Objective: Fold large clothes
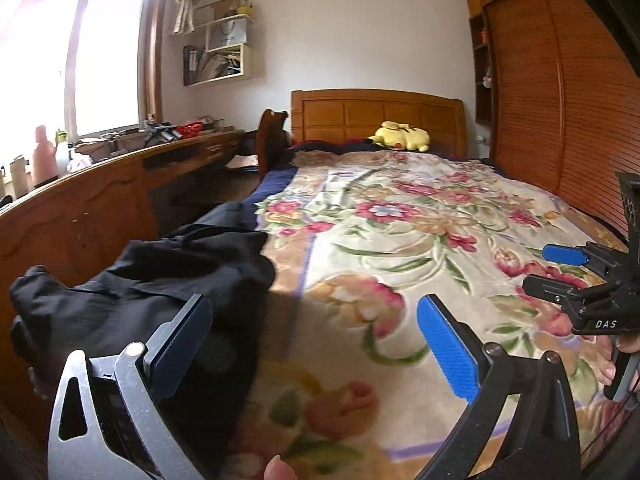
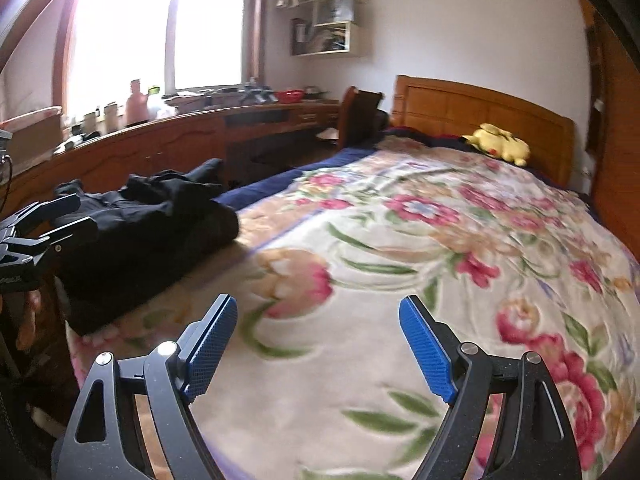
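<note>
both grippers' jaws spread, left gripper (image 1: 316, 340) beside crumpled black garment (image 1: 152, 292), right gripper (image 2: 320, 340) over floral blanket (image 2: 400, 240).

A floral blanket (image 2: 400, 240) covers the bed (image 1: 380, 114); crumpled black clothes (image 1: 160, 280) near its left edge; yellow plush (image 2: 500, 144) by the headboard.

Daylight flooded the window (image 1: 108, 56) up left of the jaws. Ahead stretched a floral-blanketed bed (image 1: 400, 216) toward a wooden headboard (image 1: 380, 116); a cluttered bench (image 2: 192, 128) ran left, a wardrobe (image 1: 560, 100) right.
</note>
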`<state>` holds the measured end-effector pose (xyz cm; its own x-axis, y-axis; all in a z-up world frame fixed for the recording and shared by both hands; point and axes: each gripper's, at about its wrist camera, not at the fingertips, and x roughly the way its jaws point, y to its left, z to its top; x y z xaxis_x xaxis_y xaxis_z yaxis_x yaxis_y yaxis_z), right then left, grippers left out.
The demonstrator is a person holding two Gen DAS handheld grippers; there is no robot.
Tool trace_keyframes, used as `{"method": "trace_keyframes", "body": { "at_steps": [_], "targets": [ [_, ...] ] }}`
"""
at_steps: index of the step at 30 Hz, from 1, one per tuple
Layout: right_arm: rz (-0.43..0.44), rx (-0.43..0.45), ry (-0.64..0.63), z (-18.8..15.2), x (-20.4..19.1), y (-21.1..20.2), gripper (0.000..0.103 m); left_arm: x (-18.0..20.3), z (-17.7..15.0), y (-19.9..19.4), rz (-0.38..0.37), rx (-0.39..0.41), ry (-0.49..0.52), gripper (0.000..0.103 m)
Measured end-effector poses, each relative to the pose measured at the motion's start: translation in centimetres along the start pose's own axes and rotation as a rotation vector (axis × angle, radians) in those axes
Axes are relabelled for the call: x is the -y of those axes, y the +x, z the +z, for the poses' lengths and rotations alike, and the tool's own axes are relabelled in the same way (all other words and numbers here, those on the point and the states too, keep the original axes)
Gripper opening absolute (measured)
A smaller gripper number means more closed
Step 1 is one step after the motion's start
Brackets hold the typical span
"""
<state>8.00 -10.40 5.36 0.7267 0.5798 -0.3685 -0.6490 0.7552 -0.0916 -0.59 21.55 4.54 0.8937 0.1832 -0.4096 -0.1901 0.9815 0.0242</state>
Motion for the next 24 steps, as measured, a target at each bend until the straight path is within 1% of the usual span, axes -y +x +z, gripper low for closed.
{"method": "trace_keyframes", "body": {
  "at_steps": [6,9,11,15,19,24],
  "targets": [
    [-0.038,0.009,0.038,-1.0,1.7,-1.8,0.085,3.5,0.5,0.1,-0.026,0.001,0.036,0.102],
    [-0.048,0.018,0.055,-1.4,2.2,-2.7,0.085,4.6,0.8,-0.2,-0.024,0.007,0.055,0.102],
    [-0.044,0.016,0.065,-1.4,2.0,-2.8,0.085,4.4,0.9,-0.6,-0.019,0.009,0.06,0.102],
    [-0.043,0.021,0.058,-1.5,1.2,-2.6,0.085,2.3,1.1,-1.4,0.037,0.008,0.06,0.102],
    [-0.021,0.025,0.067,-1.4,0.7,-1.8,0.085,-1.4,0.7,-2.0,0.112,-0.012,0.041,0.102],
    [0.002,0.037,0.068,-1.4,0.1,-1.5,0.085,-5.4,0.0,-2.6,0.178,-0.028,-0.01,0.102]
  ]
}}
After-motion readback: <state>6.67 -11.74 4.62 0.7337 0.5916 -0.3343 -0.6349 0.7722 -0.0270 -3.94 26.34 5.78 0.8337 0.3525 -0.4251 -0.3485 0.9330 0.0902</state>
